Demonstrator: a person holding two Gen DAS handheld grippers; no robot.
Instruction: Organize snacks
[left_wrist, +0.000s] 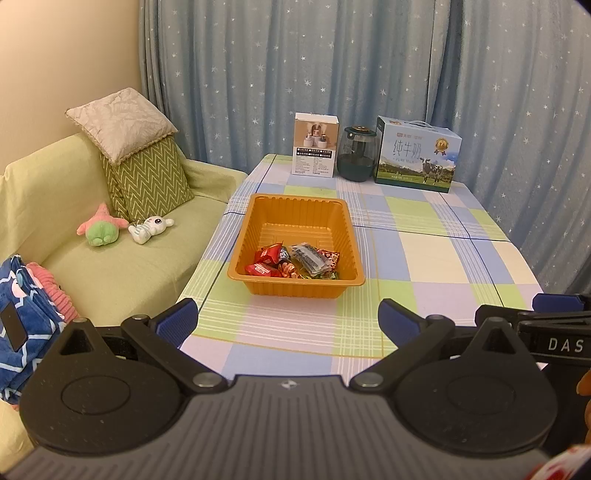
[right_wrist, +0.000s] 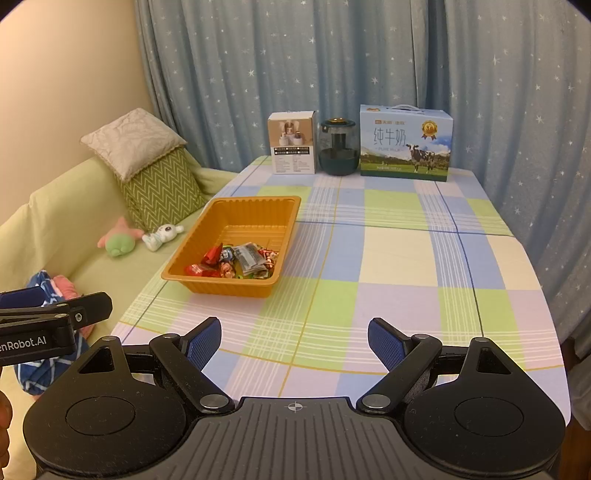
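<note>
A checked table (left_wrist: 424, 254) carries an orange tray (left_wrist: 295, 210) near its left edge, and wrapped snacks (left_wrist: 295, 262) lie heaped in the tray's near end. The left gripper (left_wrist: 288, 321) and right gripper (right_wrist: 294, 341) hover over the near edge, fingers spread wide, holding nothing.

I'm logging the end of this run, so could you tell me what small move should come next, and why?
Probably none beyond holding both grippers back. The snacks all lie in the near end of the orange tray, and no loose wrapper shows on the checked tablecloth. The left gripper and the right gripper are open and carry nothing, short of the tray.
</note>
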